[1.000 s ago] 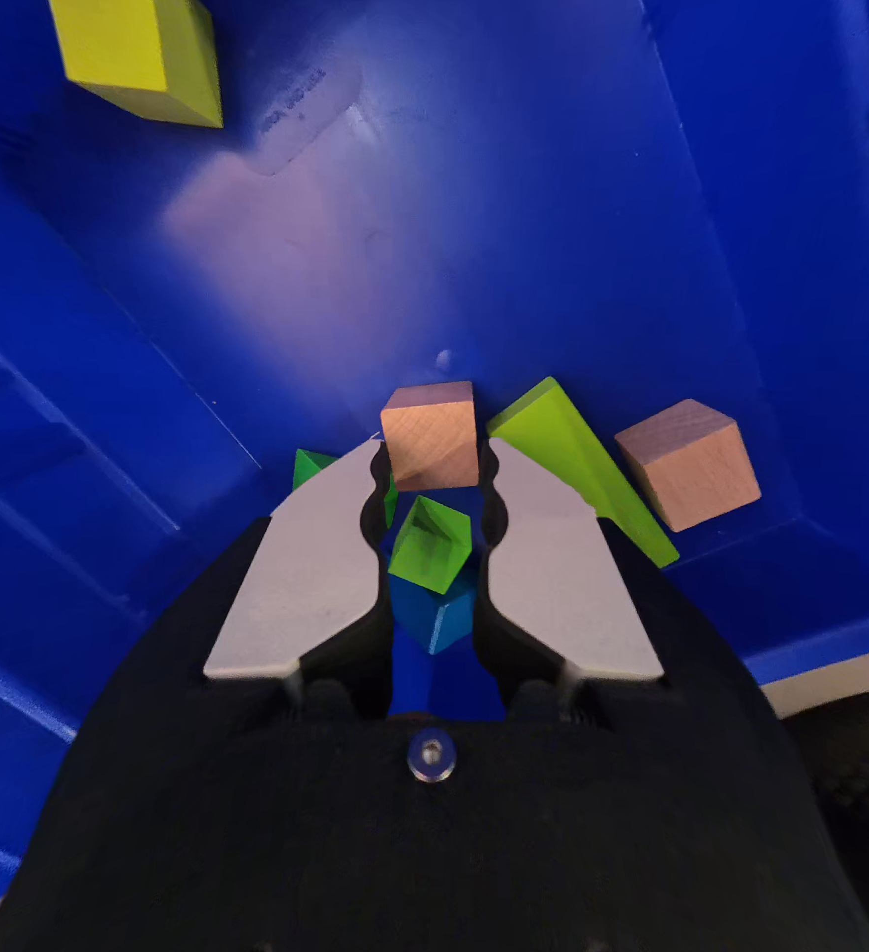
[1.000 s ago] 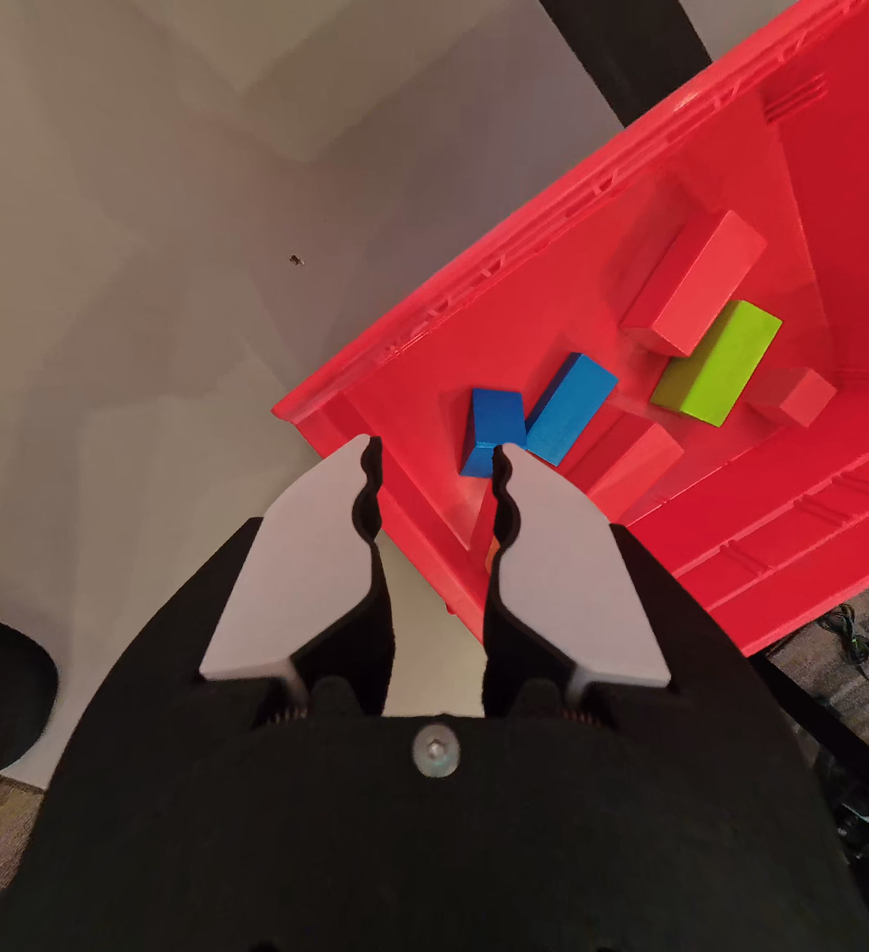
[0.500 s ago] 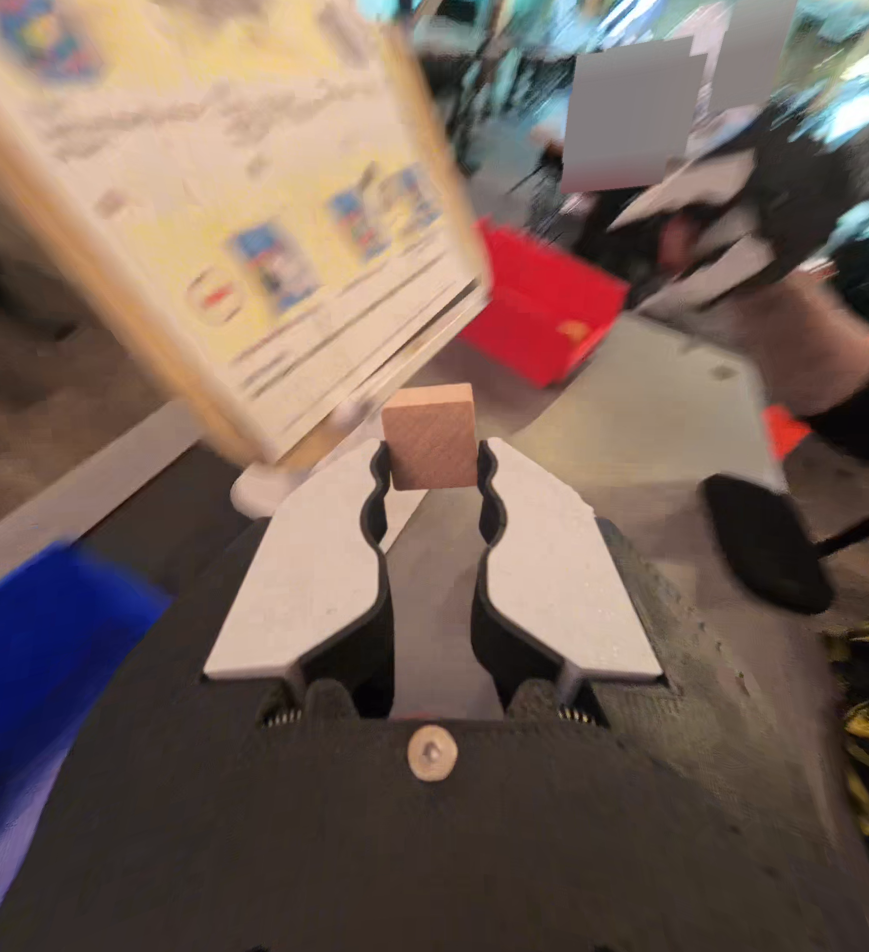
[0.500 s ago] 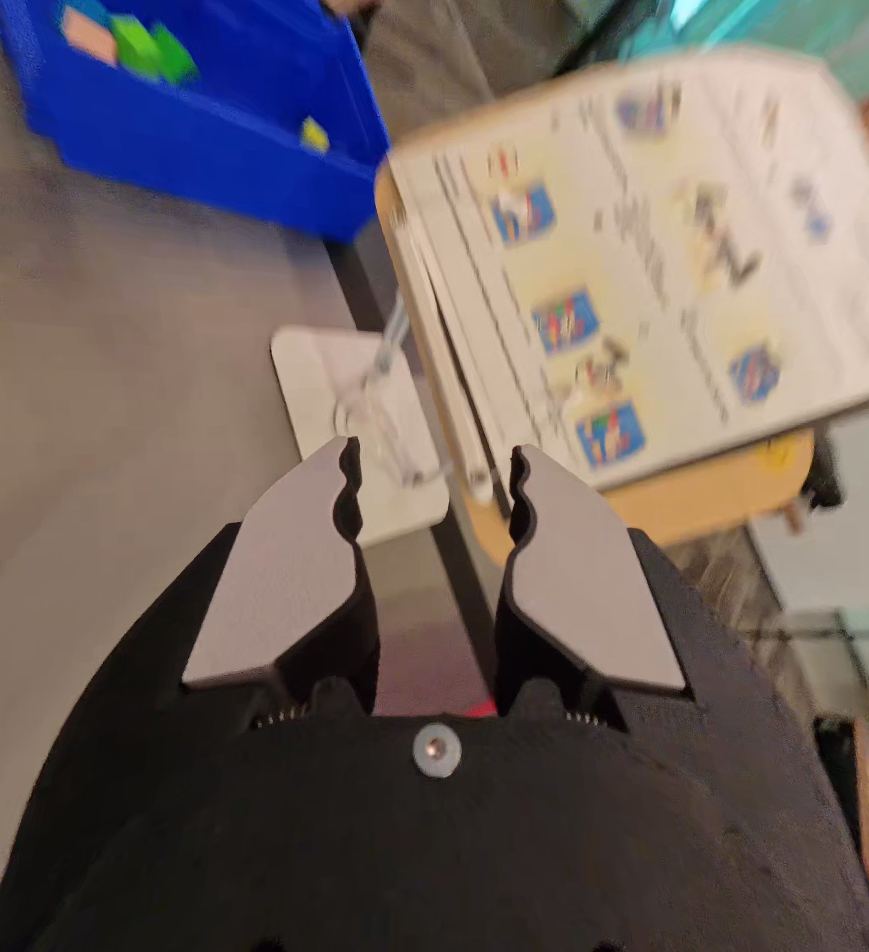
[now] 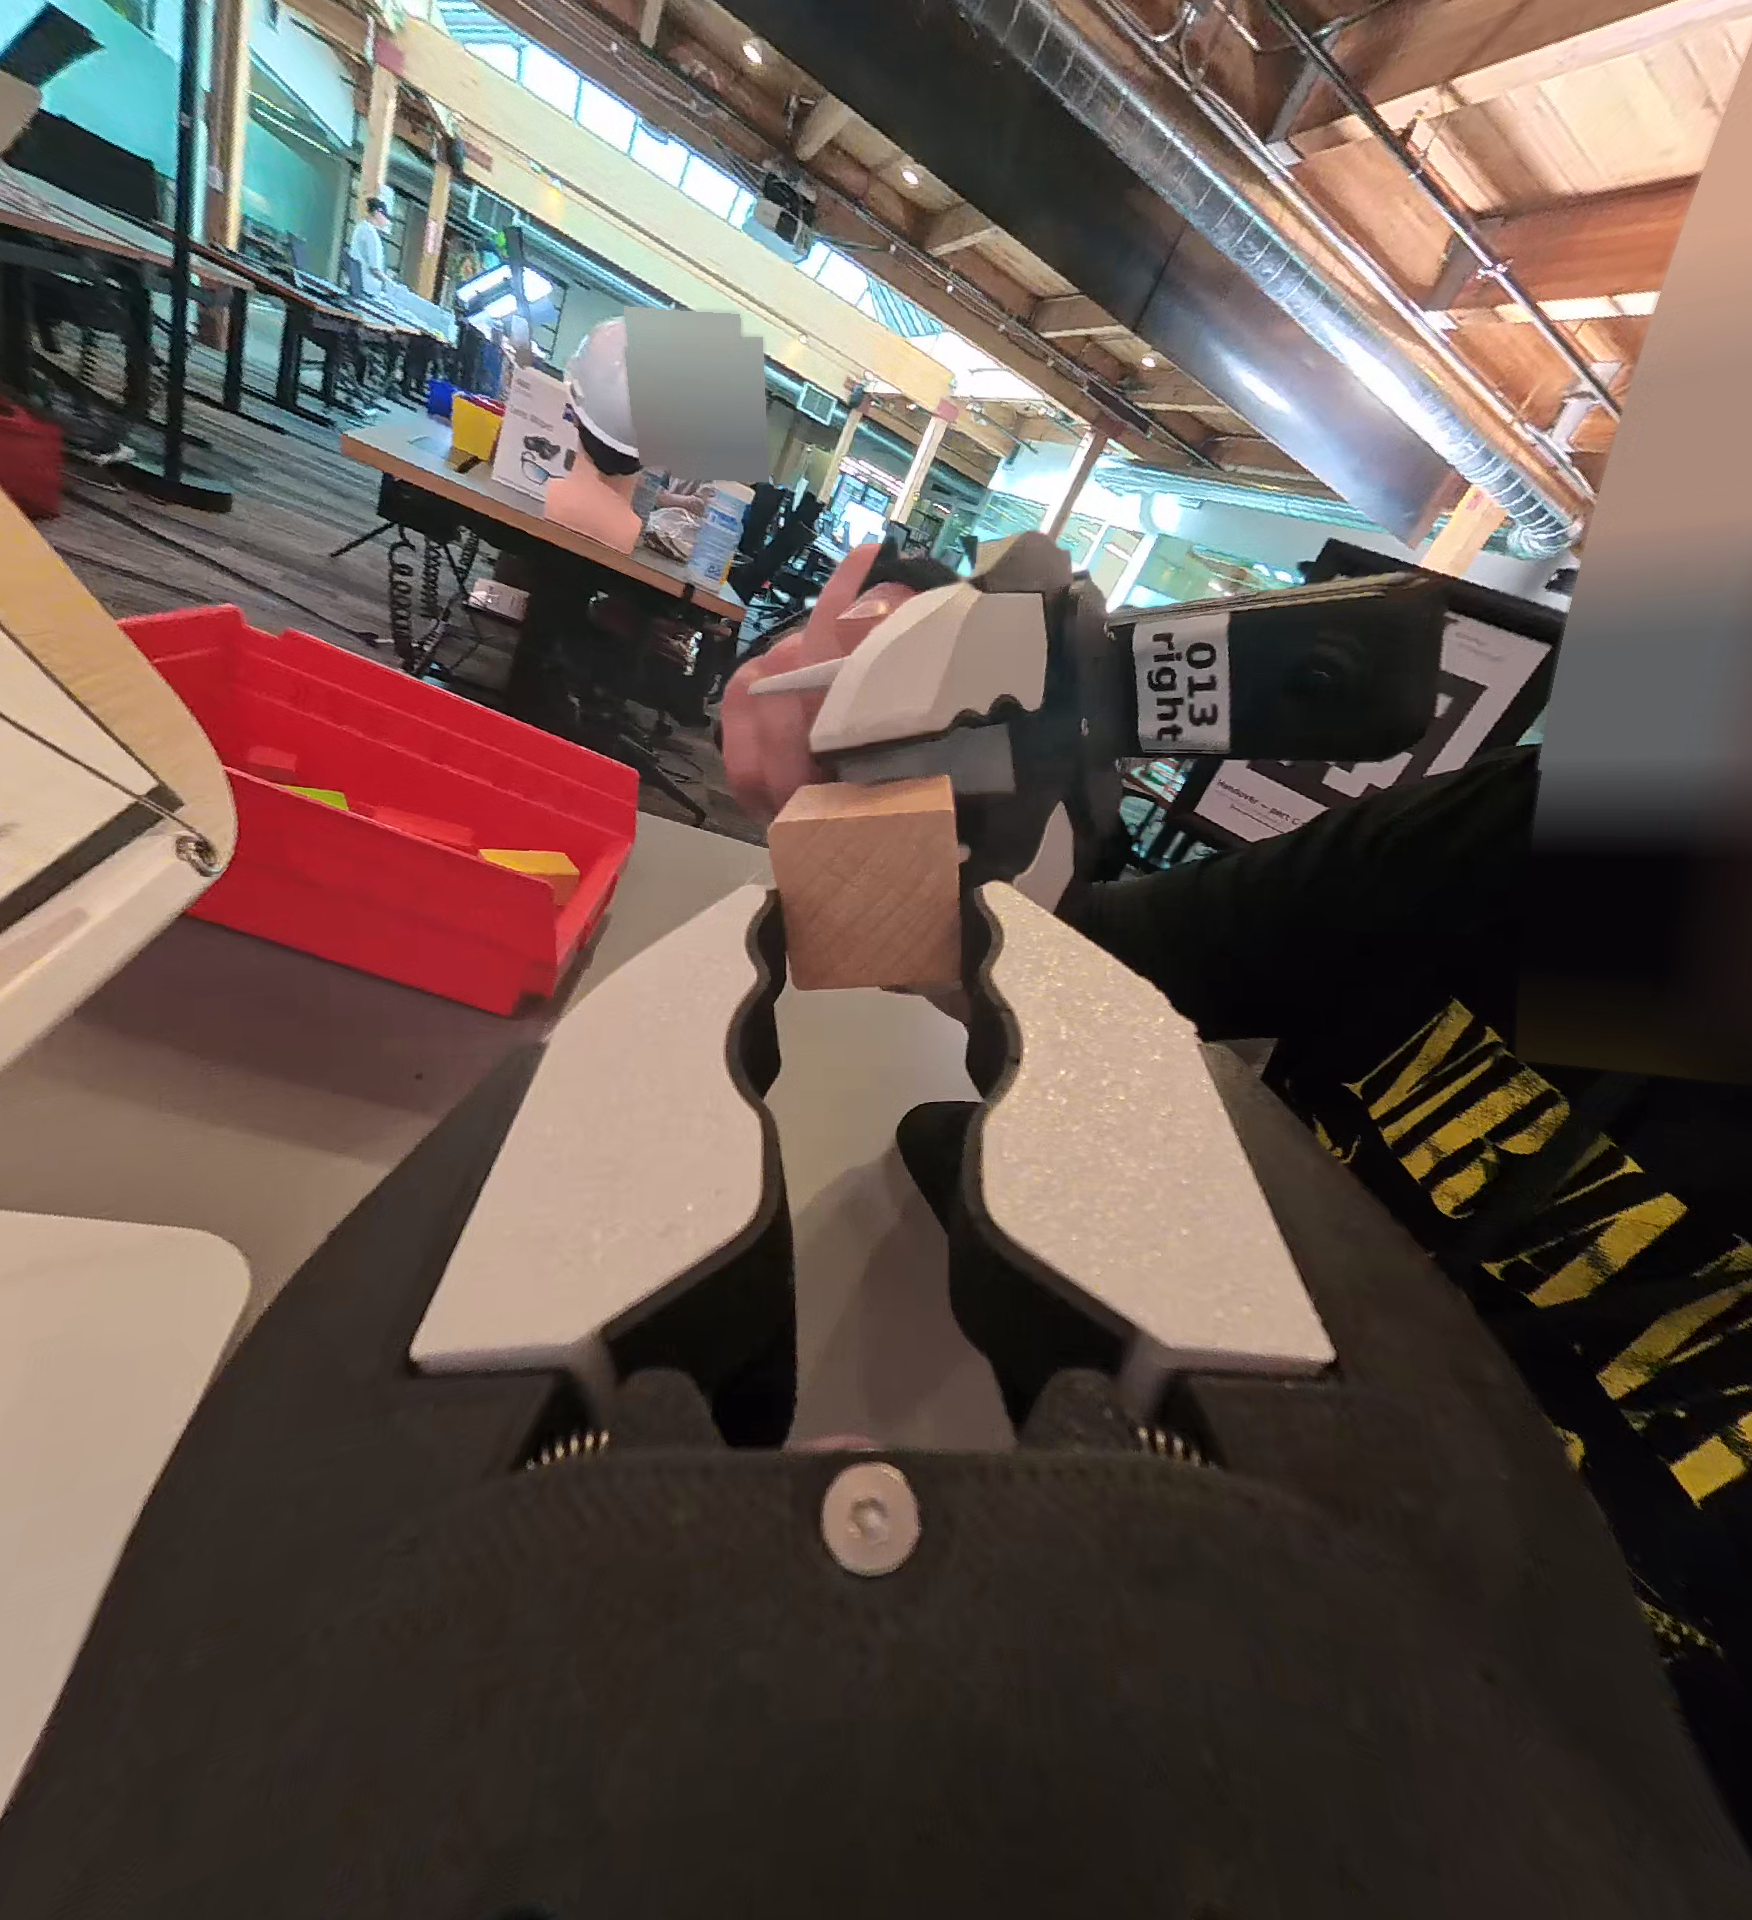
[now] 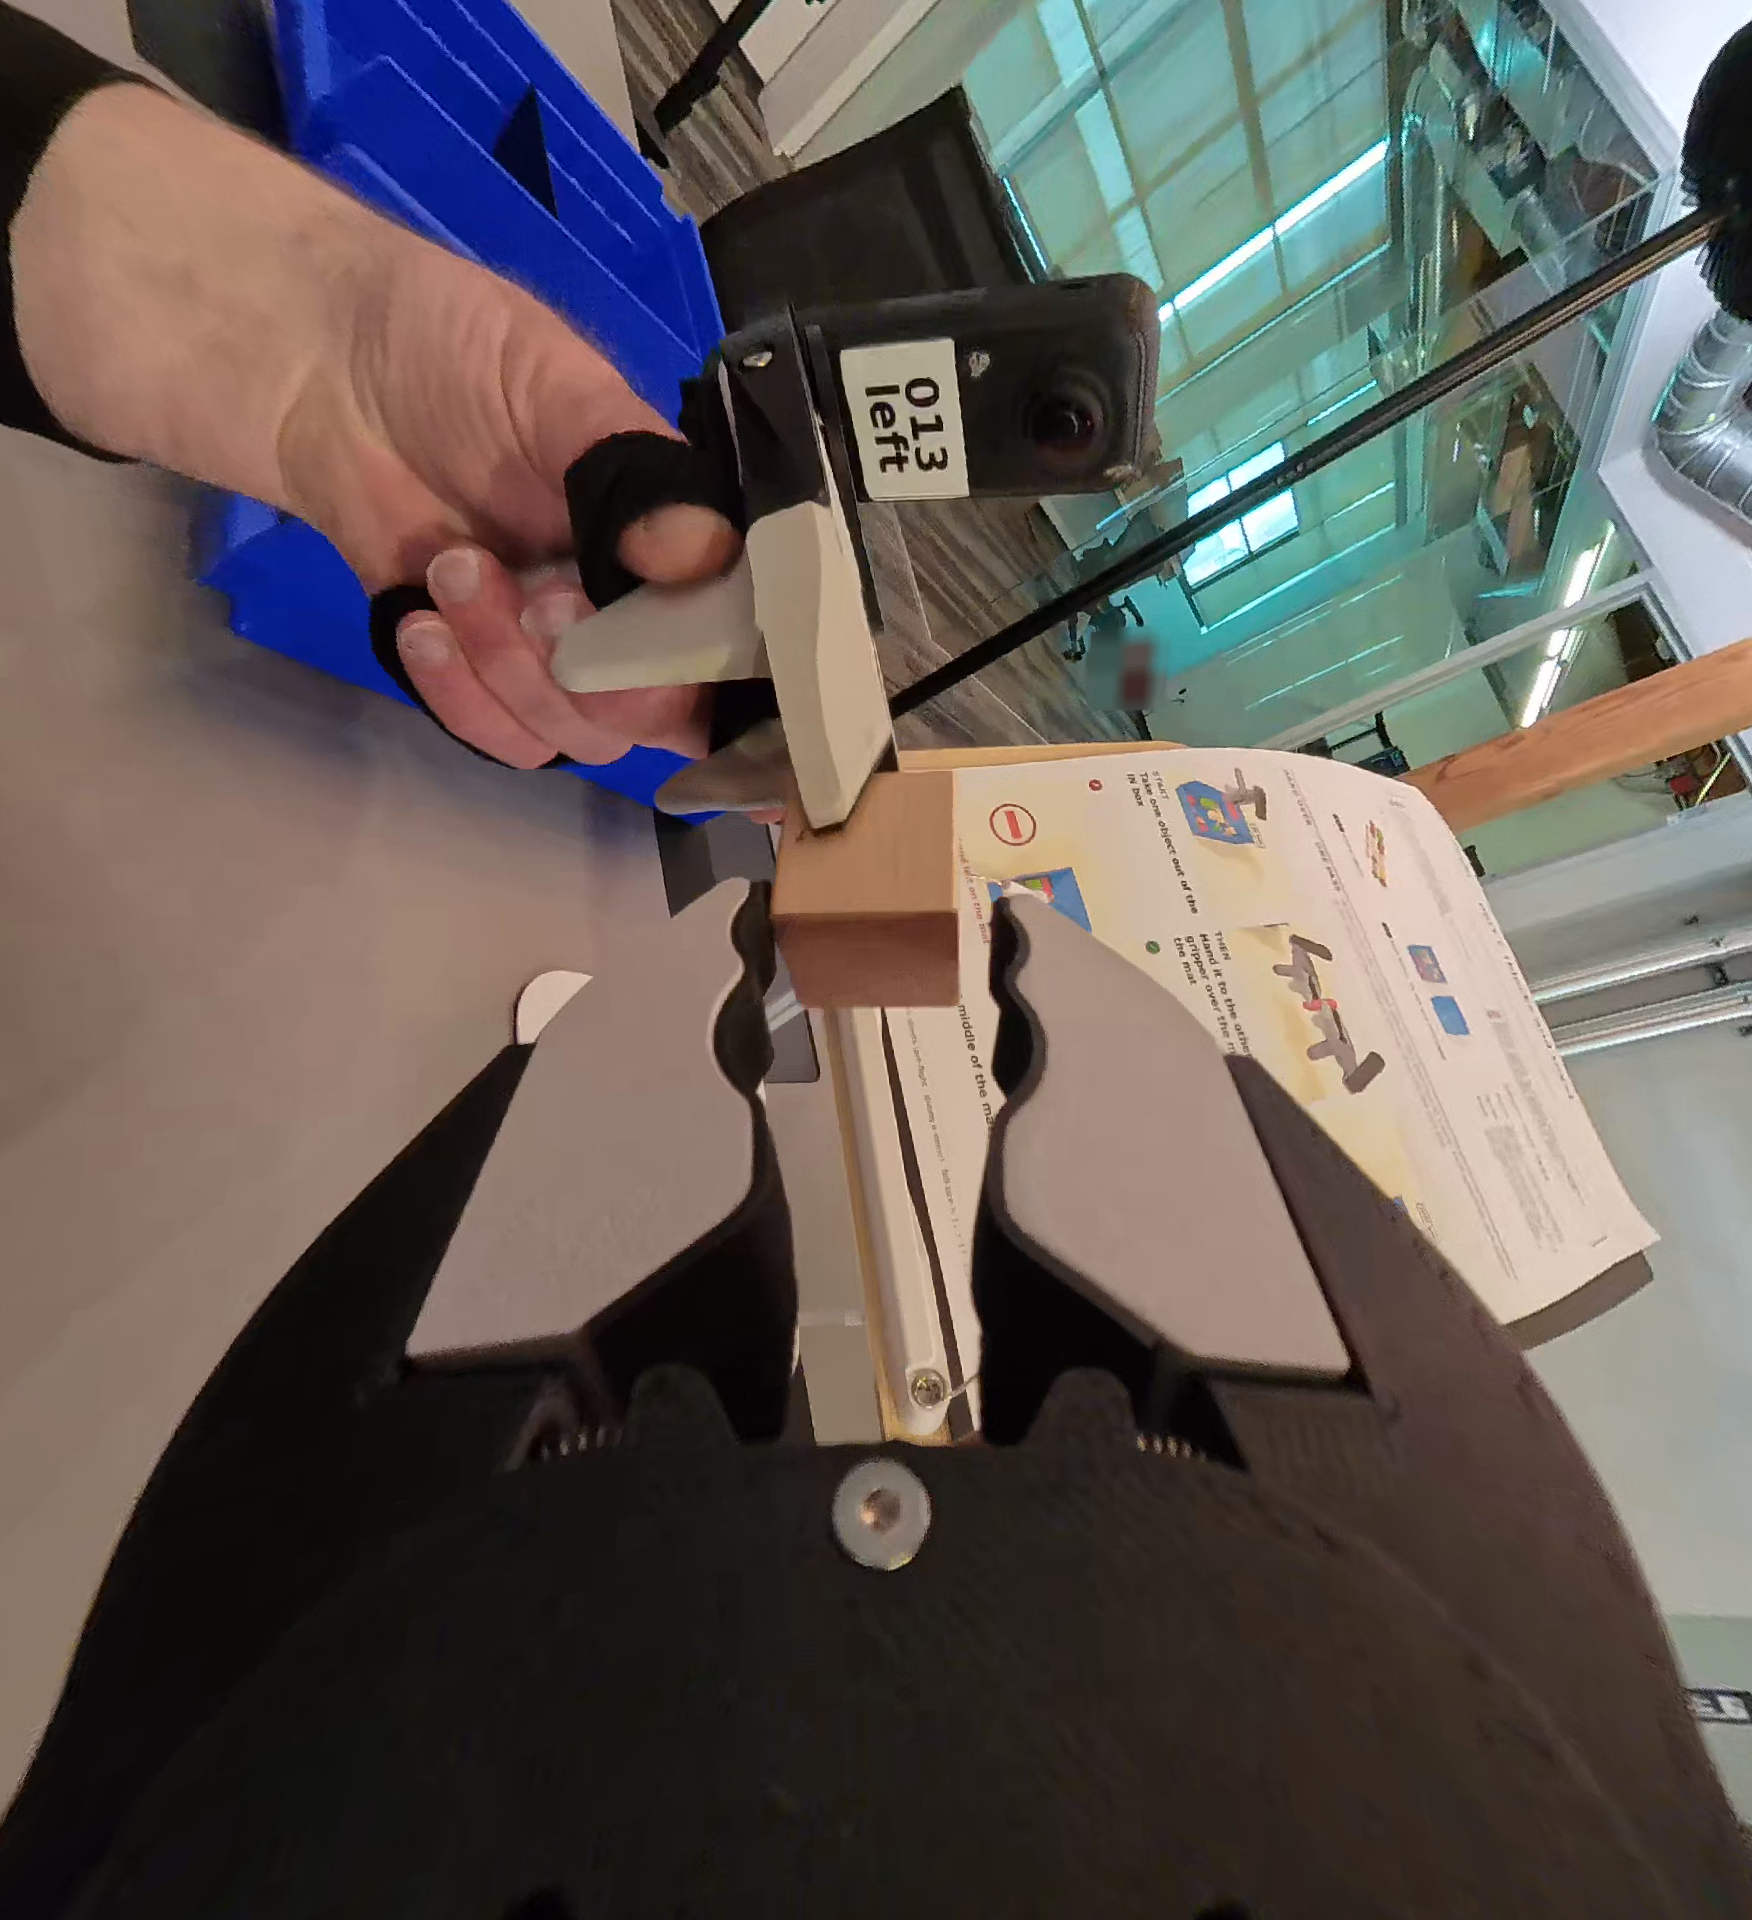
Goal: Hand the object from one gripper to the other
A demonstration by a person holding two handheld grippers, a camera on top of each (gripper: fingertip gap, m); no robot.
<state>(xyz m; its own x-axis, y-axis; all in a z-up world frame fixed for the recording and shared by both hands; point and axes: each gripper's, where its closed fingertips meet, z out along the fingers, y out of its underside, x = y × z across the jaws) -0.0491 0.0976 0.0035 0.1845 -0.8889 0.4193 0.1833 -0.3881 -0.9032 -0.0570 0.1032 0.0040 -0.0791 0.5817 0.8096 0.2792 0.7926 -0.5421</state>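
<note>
A plain wooden cube (image 5: 867, 883) is clamped between the two pads of my left gripper (image 5: 872, 914), held up above the grey table. My right gripper (image 6: 874, 914) meets it from the other side at a right angle, and the cube (image 6: 867, 904) stands between its fingertips. Its left pad is at the cube's side. A narrow gap shows between the cube and its right fingertip (image 6: 1017, 935), so it does not clamp. In the left wrist view the right gripper's upper finger (image 5: 913, 675) lies along the cube's top. Its lower finger is hidden behind the cube.
A red bin (image 5: 373, 914) with coloured blocks stands on the table (image 5: 228, 1039) to the left. A blue bin (image 6: 498, 208) is behind the hand (image 6: 280, 364) holding the left gripper. An instruction sheet on a wooden board (image 6: 1267, 987) stands close by. A black sleeve (image 5: 1371, 883) crosses on the right. The tips of both grippers are at nearly the same place.
My left gripper lifted the cube out of the blue bin and swung it up over the table. My right gripper left the red bin, opened wider, then narrowed around the cube.
</note>
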